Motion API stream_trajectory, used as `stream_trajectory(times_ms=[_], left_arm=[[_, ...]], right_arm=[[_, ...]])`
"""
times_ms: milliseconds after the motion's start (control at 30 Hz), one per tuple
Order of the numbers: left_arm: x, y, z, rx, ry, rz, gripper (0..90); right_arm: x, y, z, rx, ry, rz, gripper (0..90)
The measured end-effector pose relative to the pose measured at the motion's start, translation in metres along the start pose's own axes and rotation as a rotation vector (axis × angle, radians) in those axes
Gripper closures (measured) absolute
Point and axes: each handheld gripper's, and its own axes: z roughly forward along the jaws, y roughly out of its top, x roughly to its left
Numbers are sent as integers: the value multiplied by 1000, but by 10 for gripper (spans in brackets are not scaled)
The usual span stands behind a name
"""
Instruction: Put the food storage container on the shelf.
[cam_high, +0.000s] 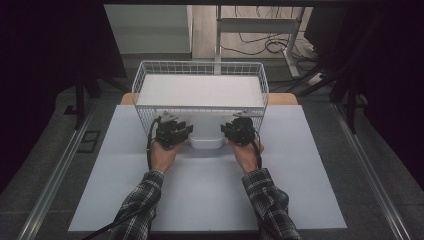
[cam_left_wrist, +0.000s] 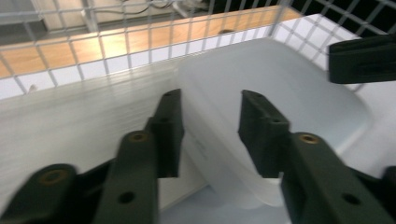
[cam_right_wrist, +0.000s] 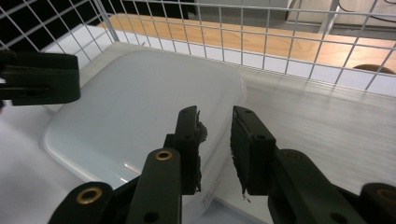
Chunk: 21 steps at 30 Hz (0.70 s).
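While overhead hides it, jaws straddle lid

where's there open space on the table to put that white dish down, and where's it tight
Bare white table top lies in front of the white dish, between the sleeves, and in wide strips to the left and right of both hands. It is crowded at the wire basket, where the left gripper and right gripper flank the dish.

White plastic container, smooth w/ rounded corners, is lying upside down btwn my claws, touching wire basket front.
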Motion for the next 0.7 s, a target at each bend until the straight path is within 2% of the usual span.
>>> stream_trajectory(times_ms=[33,100,133,167,200,267,300,333,367,467,533,633,667,700], left_arm=[[-1,-1,-3,-5,-2,10,515],[-3,-3,-10,-13,-8,23,448],[-4,-5,-14,-16,-8,34,448],[-6,-7,-18,-19,-9,46,408],[-10,-11,-26,-15,-18,72,329],[-12,-13,-31,-18,-10,86,296],[-13,-15,-36,-22,-22,94,272],[-15,-19,-45,-18,-42,108,199],[-15,-19,-45,-18,-42,108,168],[-19,-29,-59,-9,-48,127,116],[-21,-36,-66,2,-52,123,79],[-25,-48,-78,4,-60,121,42],[-27,-55,-85,-1,-79,104,34],[-27,-55,-85,-1,-79,104,29]], right_arm=[[1,0,-5,-6,3,-19,728],[0,-1,-12,-20,39,-7,759],[0,-1,-12,-20,39,-7,759],[0,-1,-16,-24,51,-13,787],[2,-3,-22,-24,70,-34,837],[3,-4,-26,-27,78,-44,861],[4,-6,-29,-29,85,-53,882],[6,-9,-35,-37,93,-63,889],[6,-9,-35,-37,93,-63,889],[9,-13,-42,-41,122,-56,889],[12,-16,-46,-34,140,-55,889],[20,-23,-52,-16,173,-97,883],[21,-25,-54,-11,181,-102,882],[21,-25,-54,-11,181,-102,882]])
